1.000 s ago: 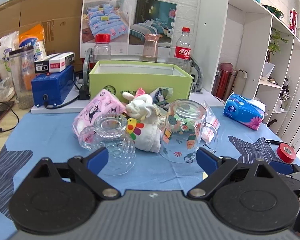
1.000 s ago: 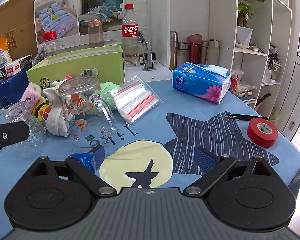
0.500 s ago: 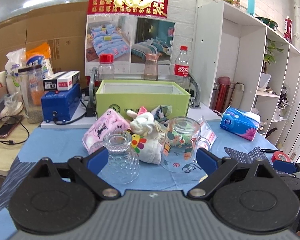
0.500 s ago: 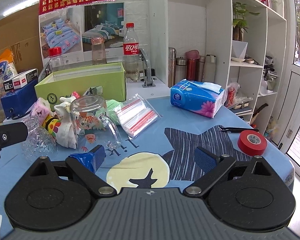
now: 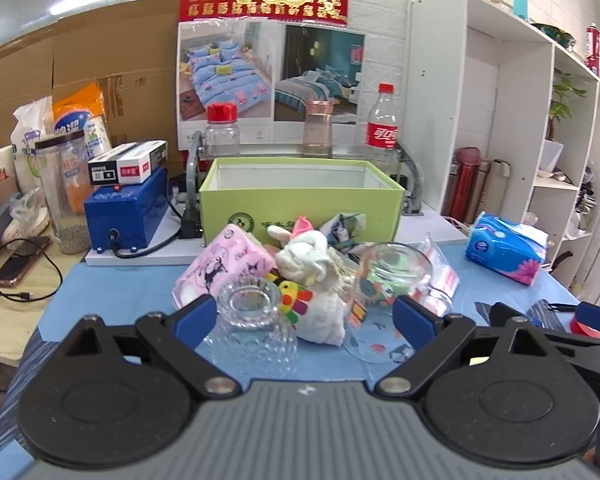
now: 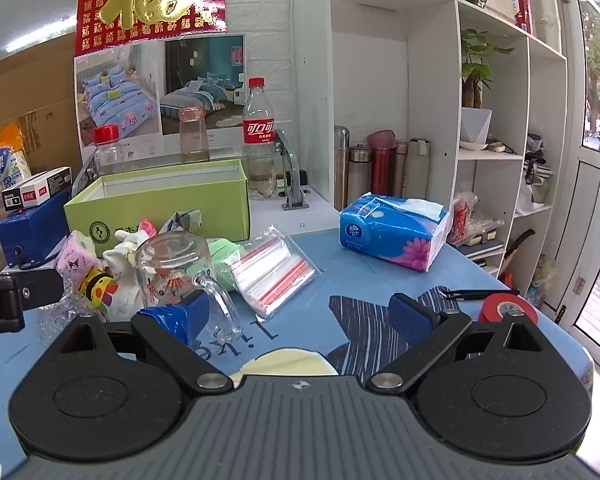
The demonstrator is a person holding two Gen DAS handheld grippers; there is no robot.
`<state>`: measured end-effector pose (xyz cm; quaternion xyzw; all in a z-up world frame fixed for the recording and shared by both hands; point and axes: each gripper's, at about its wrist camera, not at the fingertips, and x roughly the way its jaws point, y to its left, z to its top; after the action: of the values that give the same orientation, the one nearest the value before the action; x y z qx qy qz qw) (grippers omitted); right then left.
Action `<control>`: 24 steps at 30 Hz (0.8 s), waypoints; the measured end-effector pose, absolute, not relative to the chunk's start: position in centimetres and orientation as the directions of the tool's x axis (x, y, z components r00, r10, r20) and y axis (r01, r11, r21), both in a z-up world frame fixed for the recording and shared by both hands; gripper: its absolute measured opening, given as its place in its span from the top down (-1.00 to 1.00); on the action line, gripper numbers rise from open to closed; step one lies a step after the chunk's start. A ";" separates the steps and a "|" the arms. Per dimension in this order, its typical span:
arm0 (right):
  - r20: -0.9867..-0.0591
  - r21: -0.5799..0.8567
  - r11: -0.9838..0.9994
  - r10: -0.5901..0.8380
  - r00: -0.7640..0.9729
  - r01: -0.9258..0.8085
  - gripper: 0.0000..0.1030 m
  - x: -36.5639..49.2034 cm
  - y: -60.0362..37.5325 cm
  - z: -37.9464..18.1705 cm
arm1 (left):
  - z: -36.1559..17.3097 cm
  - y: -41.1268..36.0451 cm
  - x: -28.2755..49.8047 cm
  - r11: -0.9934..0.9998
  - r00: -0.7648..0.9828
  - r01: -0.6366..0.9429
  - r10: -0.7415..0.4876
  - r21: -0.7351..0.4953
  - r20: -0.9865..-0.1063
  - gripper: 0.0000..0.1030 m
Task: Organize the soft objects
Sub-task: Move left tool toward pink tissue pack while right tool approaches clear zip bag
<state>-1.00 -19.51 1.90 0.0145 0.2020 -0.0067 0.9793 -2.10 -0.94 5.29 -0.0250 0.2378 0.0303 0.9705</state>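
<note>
Both grippers have drawn back from the plush toy (image 5: 316,276), left gripper (image 5: 305,316) and right gripper (image 6: 300,316) spread wide

The table (image 6: 340,280) wore a light blue cloth printed with dark blue striped stars and a pale yellow moon. The box (image 5: 300,208) was lime green outside, white within. A pink tissue pack (image 5: 224,272) carried dark cartoon figures; the plush rabbit (image 5: 312,256) was white with a pink ear. The other tissue pack (image 6: 392,232) was blue with a magenta flower. The tape roll (image 6: 500,308) was red. Both claws had black arms and blue pads (image 5: 192,316).
</note>
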 end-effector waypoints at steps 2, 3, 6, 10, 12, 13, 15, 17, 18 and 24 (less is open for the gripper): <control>-0.401 0.012 1.000 -0.007 0.916 0.013 -0.63 -0.1 -19.0 1.9 | 5.3 -0.5 -1.2 0.996 0.880 -0.081 0.054 -0.036 -0.472 -0.82; -0.408 0.012 1.000 -0.004 0.913 0.010 -0.63 0.4 -18.9 1.8 | 5.3 -0.2 -0.8 0.996 0.876 -0.085 0.057 -0.037 -0.479 -0.82; -0.438 0.018 1.000 0.009 0.899 -0.002 -0.63 1.7 -18.5 1.5 | 5.4 0.3 0.1 0.995 0.870 -0.093 0.065 -0.032 -0.489 -0.82; -0.472 -0.004 1.000 0.001 0.881 -0.004 -0.63 3.4 -18.1 1.1 | 5.9 1.4 1.1 0.993 0.869 -0.116 0.095 -0.013 -0.486 -0.82; -0.480 -0.029 1.000 -0.014 0.877 0.000 -0.63 3.9 -18.1 1.0 | 6.2 1.9 1.6 0.992 0.866 -0.128 0.106 -0.012 -0.488 -0.82; -0.481 -0.041 0.999 -0.021 0.877 0.001 -0.63 4.2 -18.1 1.0 | 6.3 2.3 1.8 0.991 0.865 -0.130 0.108 -0.011 -0.489 -0.82; -0.467 -0.064 0.998 -0.036 0.884 0.007 -0.62 4.3 -18.2 1.2 | 6.7 3.1 2.0 0.990 0.869 -0.138 0.116 -0.011 -0.481 -0.82; -0.420 -0.086 0.996 -0.048 0.906 0.013 -0.62 3.8 -18.4 1.6 | 7.3 4.5 2.0 0.986 0.877 -0.165 0.143 -0.009 -0.459 -0.82; -0.386 -0.097 0.995 -0.055 0.921 0.019 -0.62 3.5 -18.6 2.0 | 7.6 5.4 2.0 0.983 0.878 -0.182 0.159 -0.008 -0.451 -0.82; -0.340 -0.091 0.996 -0.033 0.940 0.002 -0.63 4.6 -20.3 2.9 | 8.0 11.6 3.5 0.965 0.855 -0.260 0.209 -0.043 -0.474 -0.82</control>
<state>4.63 -20.29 2.91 -0.0447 0.1733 -0.0088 0.9838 3.52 11.61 7.98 -0.0528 0.2398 0.1219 0.9617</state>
